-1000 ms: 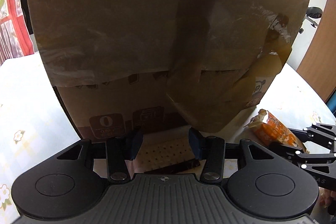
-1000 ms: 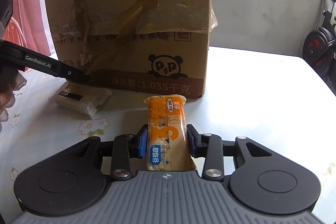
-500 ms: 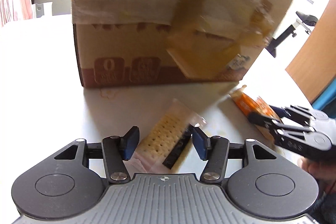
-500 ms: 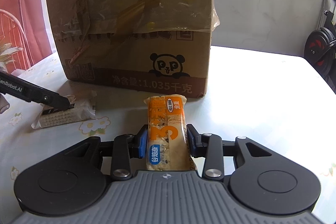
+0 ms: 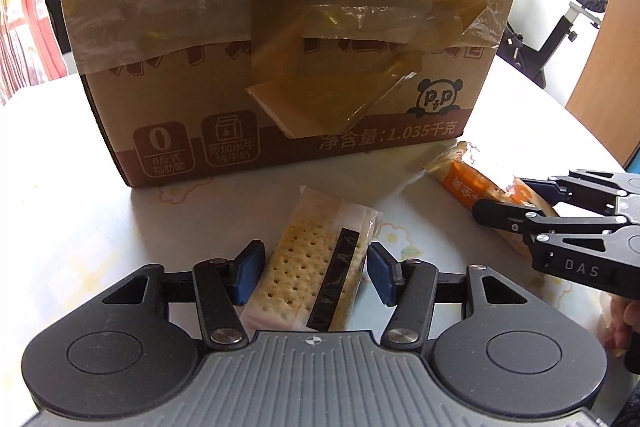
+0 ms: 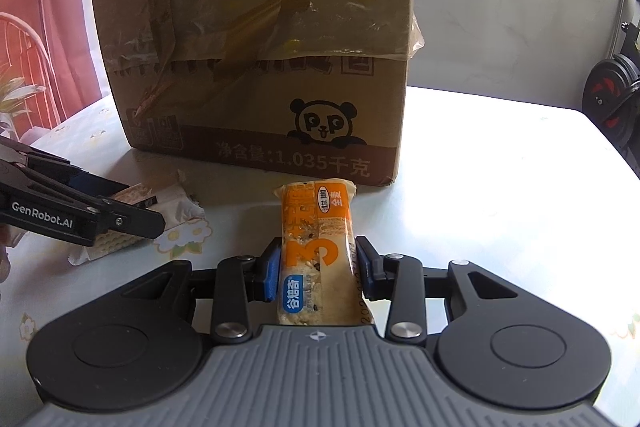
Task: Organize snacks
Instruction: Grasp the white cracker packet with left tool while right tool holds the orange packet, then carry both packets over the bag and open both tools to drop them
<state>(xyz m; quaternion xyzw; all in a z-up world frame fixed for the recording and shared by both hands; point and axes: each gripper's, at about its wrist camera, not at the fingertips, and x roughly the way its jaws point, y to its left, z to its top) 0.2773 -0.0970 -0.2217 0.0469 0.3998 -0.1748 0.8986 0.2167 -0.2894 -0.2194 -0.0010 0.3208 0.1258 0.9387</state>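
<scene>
The left claw (image 5: 316,273) was held low over the bench (image 5: 80,227); its blue pads (image 5: 249,273) were spread on either side of a clear-wrapped cracker packet (image 5: 316,267), with a gap visible at each pad, so no pinch was made; the jaws had just been closing slightly with the packet between them. The cracker packet lay flat on the bench, just in front of the cardboard box (image 5: 280,47), its far end angled toward the box. The right claw (image 6: 316,269) was pressed onto an orange snack bar (image 6: 316,243); both pads (image 6: 270,271) were seen against the wrapper's sides; the bar pointed straight ahead, its far end near the lower edge of the box (image 6: 256,47) but apart from it. From the left wrist view, the right claw (image 5: 508,203) was seen at the right, closed on the orange bar (image 5: 468,183), which was beside the cracker packet and apart from it. From the right wrist view, the left claw (image 6: 132,215) was seen at the left, over the cracker packet (image 6: 176,207). The box stood upright on the bench (image 6: 500,207), its flaps sealed with brown tape; a panda mark was printed on its front.
</scene>
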